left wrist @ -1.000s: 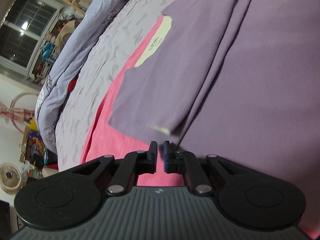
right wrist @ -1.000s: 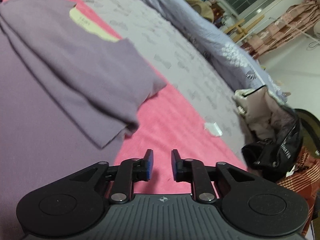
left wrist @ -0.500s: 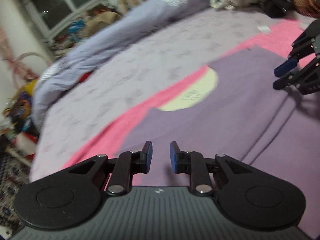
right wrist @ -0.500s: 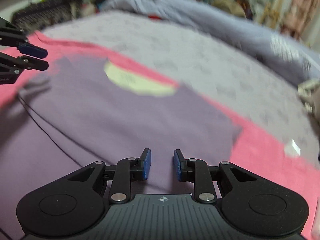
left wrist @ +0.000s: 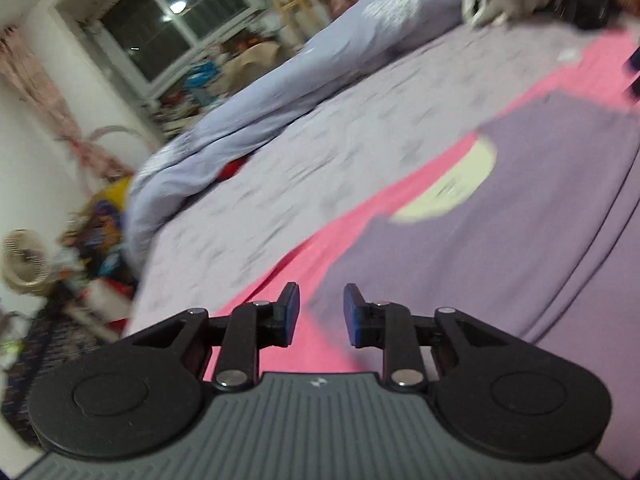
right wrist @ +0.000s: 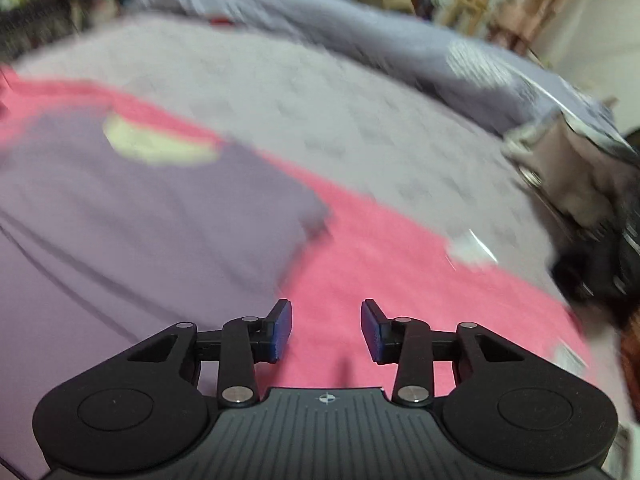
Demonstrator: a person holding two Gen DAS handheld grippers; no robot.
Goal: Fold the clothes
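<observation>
A purple shirt (left wrist: 500, 240) with a pale yellow neck lining (left wrist: 452, 188) lies flat on a pink cloth (left wrist: 320, 248) over the bed. Its sleeves are folded inward. My left gripper (left wrist: 322, 314) is open and empty, hovering over the shirt's left shoulder corner at the pink edge. The same purple shirt (right wrist: 132, 216) fills the left of the right wrist view. My right gripper (right wrist: 326, 330) is open and empty above the pink cloth (right wrist: 400, 272), just right of the shirt's right shoulder edge. Both views are blurred by motion.
A lilac bedsheet (left wrist: 304, 164) and a rolled pale blue duvet (left wrist: 320, 80) lie beyond the shirt. A beige and black bag (right wrist: 592, 208) sits at the bed's right. A scrap of white paper (right wrist: 472, 248) lies on the pink cloth. Clutter and a fan (left wrist: 26, 256) stand left.
The left gripper went from shut to open and both grippers opened wider. Both swung outward, the left to the shirt's left corner, the right off the shirt over the pink cloth.
</observation>
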